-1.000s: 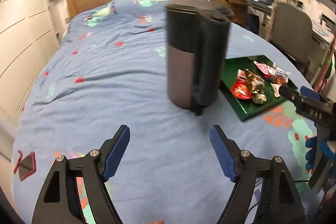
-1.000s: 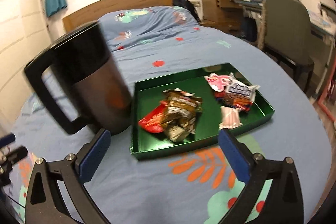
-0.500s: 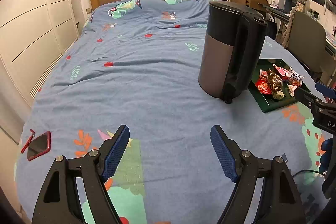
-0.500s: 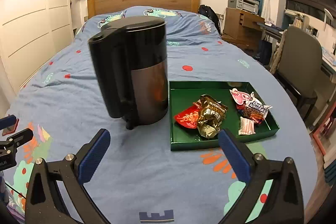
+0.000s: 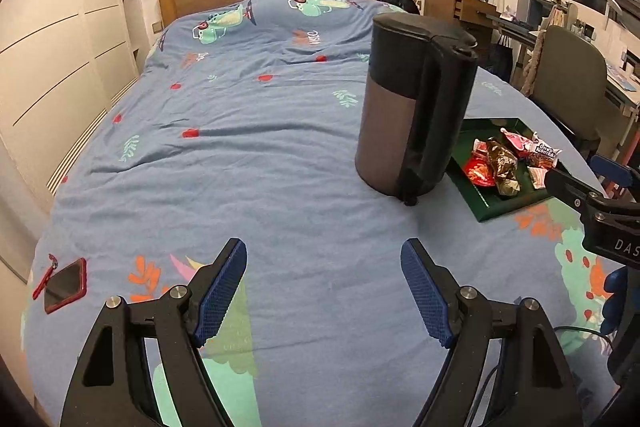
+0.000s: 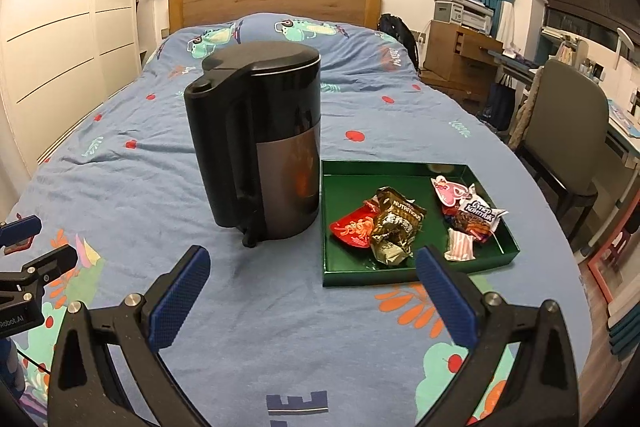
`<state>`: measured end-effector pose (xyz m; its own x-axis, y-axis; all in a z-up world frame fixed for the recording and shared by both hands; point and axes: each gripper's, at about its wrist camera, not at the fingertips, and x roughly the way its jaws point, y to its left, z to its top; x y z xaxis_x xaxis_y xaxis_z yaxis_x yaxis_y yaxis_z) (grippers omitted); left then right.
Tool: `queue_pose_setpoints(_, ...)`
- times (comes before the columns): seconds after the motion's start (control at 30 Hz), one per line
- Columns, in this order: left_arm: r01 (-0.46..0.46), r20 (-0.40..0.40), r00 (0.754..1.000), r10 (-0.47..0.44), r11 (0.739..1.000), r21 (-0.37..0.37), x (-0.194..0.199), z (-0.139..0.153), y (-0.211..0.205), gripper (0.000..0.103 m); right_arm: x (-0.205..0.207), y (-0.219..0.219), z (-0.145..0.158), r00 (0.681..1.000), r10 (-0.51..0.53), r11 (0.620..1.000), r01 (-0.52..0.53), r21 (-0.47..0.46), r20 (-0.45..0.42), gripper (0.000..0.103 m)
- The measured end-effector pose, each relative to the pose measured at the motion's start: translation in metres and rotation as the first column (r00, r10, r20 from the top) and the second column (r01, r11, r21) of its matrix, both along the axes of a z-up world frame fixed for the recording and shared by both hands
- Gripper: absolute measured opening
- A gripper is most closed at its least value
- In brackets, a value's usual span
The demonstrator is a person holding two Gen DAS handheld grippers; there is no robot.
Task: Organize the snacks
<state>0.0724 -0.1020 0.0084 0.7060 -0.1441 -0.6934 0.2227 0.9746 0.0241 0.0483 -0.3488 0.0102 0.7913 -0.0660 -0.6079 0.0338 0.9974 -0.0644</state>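
Observation:
A green tray (image 6: 404, 173) (image 5: 486, 205) lies on the blue bedspread and holds several wrapped snacks: a red packet (image 6: 354, 229), a gold-brown wrapper (image 6: 396, 227) (image 5: 502, 163), a pink packet (image 6: 450, 191), a white-and-brown bar (image 6: 478, 217) and a small striped sweet (image 6: 460, 245). My right gripper (image 6: 312, 295) hovers open before the tray's near left corner, nothing between its pads. Further left, over bare bedspread, my left gripper (image 5: 323, 291) also stands open and holds nothing. In the left wrist view the right gripper's fingertips (image 5: 576, 189) show at the right edge.
A black and grey electric kettle (image 6: 260, 147) (image 5: 412, 111) stands upright just left of the tray. A red-cased phone (image 5: 64, 285) lies at the bed's near left. A chair (image 6: 568, 131) and a desk stand to the right of the bed; the wooden headboard (image 6: 276, 3) is at the far end.
Both views have pulled back from the kettle and tray, which now look smaller and further away. The right view has rolled level. Both grippers stayed open and empty.

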Motion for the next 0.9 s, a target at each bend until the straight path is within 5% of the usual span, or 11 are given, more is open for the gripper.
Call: queue_pose_setpoints(0.9,0.007,0.01,1.0,-0.007,1.0,0.008,0.003,0.0038,-0.006,0.075,0.0017,-0.006,0.0048,1.0,-0.003,1.0,0.003,0.003,0.005,0.103)
